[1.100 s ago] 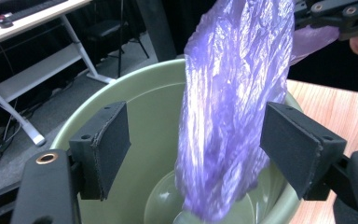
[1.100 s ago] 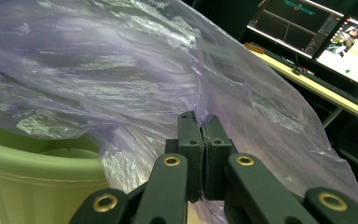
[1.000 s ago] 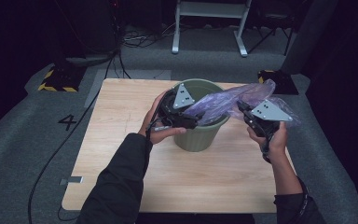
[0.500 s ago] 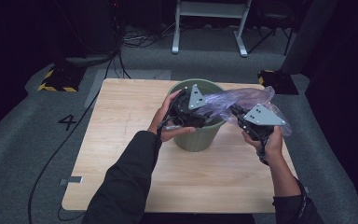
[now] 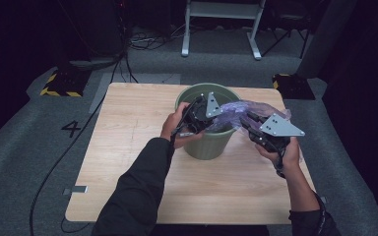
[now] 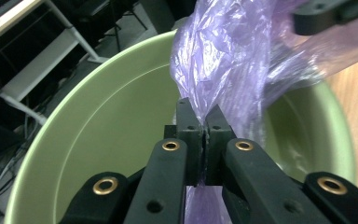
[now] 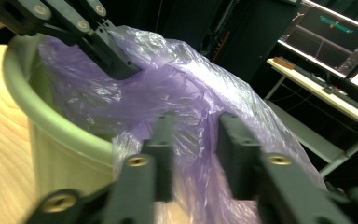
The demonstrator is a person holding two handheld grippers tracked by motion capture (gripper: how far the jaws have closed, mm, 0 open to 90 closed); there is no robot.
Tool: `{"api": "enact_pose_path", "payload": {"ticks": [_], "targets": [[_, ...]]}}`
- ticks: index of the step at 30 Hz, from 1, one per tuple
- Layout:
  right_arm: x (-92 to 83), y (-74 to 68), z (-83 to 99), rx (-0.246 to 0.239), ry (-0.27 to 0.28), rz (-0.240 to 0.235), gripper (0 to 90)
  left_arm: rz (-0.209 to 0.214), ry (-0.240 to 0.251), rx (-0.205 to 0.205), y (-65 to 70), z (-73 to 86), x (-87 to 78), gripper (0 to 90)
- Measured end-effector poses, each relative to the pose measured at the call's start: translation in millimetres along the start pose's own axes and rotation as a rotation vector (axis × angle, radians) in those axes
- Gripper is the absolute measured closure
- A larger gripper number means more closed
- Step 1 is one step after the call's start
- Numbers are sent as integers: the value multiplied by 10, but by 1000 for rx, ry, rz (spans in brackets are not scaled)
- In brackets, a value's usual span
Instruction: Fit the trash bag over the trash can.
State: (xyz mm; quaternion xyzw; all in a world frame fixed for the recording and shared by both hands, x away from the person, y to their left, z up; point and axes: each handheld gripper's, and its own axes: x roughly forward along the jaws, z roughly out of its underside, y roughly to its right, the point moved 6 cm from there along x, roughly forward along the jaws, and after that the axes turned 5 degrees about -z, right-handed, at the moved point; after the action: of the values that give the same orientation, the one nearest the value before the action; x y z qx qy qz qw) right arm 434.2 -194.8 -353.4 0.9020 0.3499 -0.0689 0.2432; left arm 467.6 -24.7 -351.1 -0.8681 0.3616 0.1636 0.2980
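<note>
Evidently the work is lining the green bin (image 5: 207, 142), which stands on the tabletop (image 5: 128, 147), with the purple plastic bag (image 5: 236, 112). That bag is draped over the bin's right rim and partly into its mouth. The left gripper (image 6: 204, 135) has just clamped a fold of film above the opening, to anchor that edge. The right gripper (image 7: 193, 154), beside the bin, has just been opening; film lies between its parted jaws unpinched, probably to regrip and stretch the bag over the rim.
</note>
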Motion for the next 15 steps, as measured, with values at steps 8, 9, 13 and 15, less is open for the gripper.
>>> {"api": "enact_pose_path", "payload": {"ticks": [8, 9, 13, 15], "targets": [[-179, 50, 116, 45, 55, 0, 355, 5, 6, -40, -87, 79, -20, 889], [-193, 57, 138, 51, 56, -4, 335, 6, 3, -38, -98, 89, -25, 889], [-240, 93, 315, 79, 25, -20, 269, 9, 3, -46, -132, 121, -21, 890], [-239, 113, 417, 99, 3, -27, 247, 10, 1, -56, -139, 138, -14, 890]]}}
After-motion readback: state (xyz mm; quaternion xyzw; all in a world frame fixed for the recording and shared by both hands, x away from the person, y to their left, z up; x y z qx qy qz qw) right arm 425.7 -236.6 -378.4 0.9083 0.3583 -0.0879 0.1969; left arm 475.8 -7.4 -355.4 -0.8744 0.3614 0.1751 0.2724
